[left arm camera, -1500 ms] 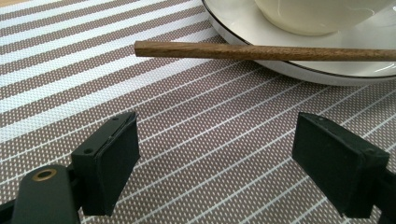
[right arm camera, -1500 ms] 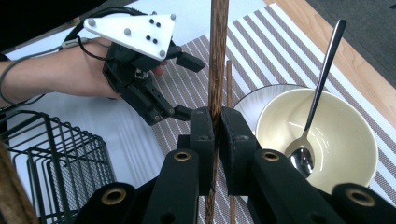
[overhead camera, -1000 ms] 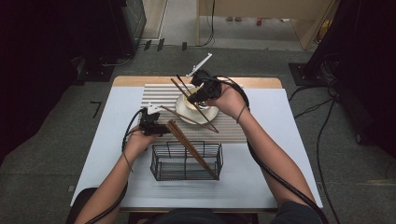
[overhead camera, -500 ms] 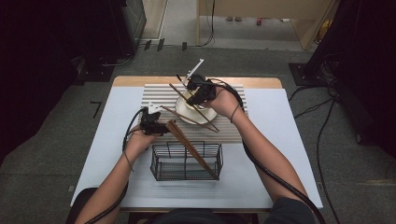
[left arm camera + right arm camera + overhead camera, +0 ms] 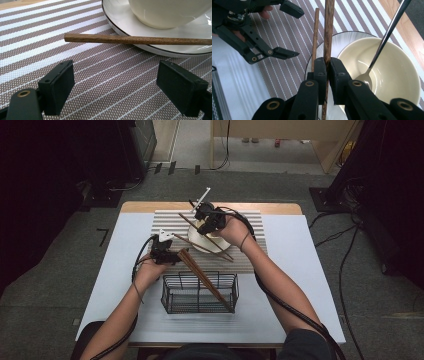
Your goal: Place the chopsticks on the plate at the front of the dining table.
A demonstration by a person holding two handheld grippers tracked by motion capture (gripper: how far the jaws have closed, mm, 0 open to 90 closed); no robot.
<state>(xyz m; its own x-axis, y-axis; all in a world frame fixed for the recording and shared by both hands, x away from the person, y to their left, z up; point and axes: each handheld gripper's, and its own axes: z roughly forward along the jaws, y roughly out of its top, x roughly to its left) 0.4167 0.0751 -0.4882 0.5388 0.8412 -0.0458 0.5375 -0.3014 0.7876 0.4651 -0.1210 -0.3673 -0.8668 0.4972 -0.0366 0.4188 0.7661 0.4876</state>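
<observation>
**Chopstick gripped over the bowl, second one waits on the saucer rim**

The right tongs [image 5: 327, 67] are clamped on a dark wooden chopstick [image 5: 328, 30], their jaws pressed against it from both sides above the white saucer [image 5: 342, 40]. At about 3 o'clock from the grip sits the cream bowl [image 5: 397, 75], with a metal spoon [image 5: 387, 35] leaning in it. A second, lighter chopstick [image 5: 315, 35] lies across the saucer's rim just at 9 o'clock of the held one, its tip over the striped placemat [image 5: 294, 27]. The left tongs [image 5: 125, 82] stand wide apart and hold nothing, low over the placemat, with that loose chopstick [image 5: 135, 40] lying crosswise at 12 o'clock. In the high view, the wire basket [image 5: 200, 292] at 6 o'clock on the counter [image 5: 300, 270] already carries several chopsticks [image 5: 205, 277]. To do this step well, the held stick likely needs lifting clear of the spoon and bowl without nudging its neighbour off the rim, then carrying tip-down to the basket.
</observation>
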